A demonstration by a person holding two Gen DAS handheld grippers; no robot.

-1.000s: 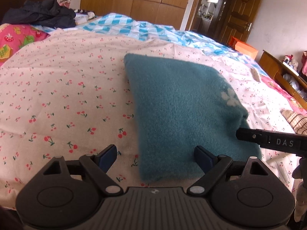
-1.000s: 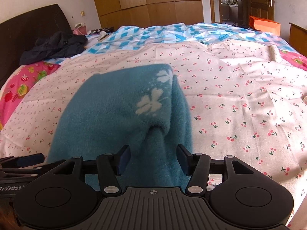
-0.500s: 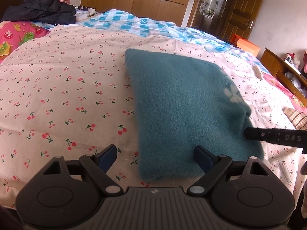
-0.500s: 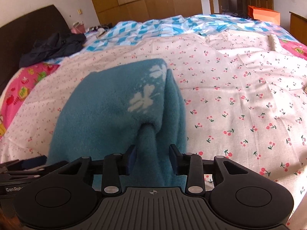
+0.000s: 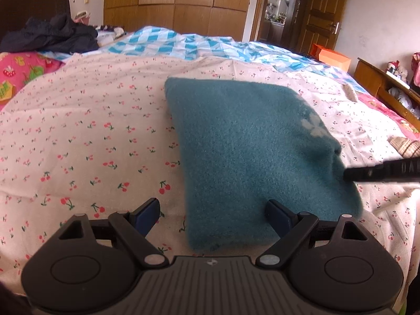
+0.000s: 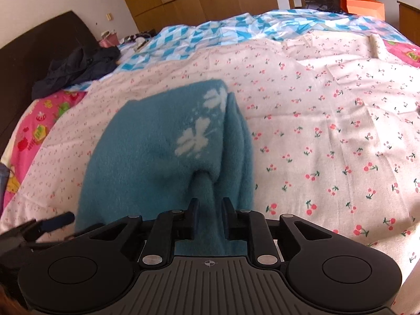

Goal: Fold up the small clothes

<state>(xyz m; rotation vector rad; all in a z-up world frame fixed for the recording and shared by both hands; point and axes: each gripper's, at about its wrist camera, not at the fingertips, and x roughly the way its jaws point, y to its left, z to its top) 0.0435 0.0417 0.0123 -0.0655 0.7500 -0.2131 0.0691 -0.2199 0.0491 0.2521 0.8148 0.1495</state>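
A folded teal fleece garment (image 5: 252, 152) with white flower marks lies on the cherry-print sheet (image 5: 86, 136). My left gripper (image 5: 210, 210) is open, its fingers astride the garment's near left corner, holding nothing. My right gripper (image 6: 209, 210) is shut on a bunched fold of the teal garment (image 6: 157, 162) at its near edge. One right finger (image 5: 380, 170) shows at the garment's right side in the left wrist view. The left gripper's tip (image 6: 56, 219) shows at the lower left of the right wrist view.
A blue-and-white checked quilt (image 5: 183, 44) lies behind the sheet. Dark clothes (image 5: 52, 36) are piled by the headboard, next to a pink patterned cover (image 5: 21, 71). An orange box (image 5: 333, 57), a wooden shelf (image 5: 380, 84) and a door stand at the right.
My right gripper has closed on the fold of the teal garment. The left gripper has stayed open and drawn back slightly.
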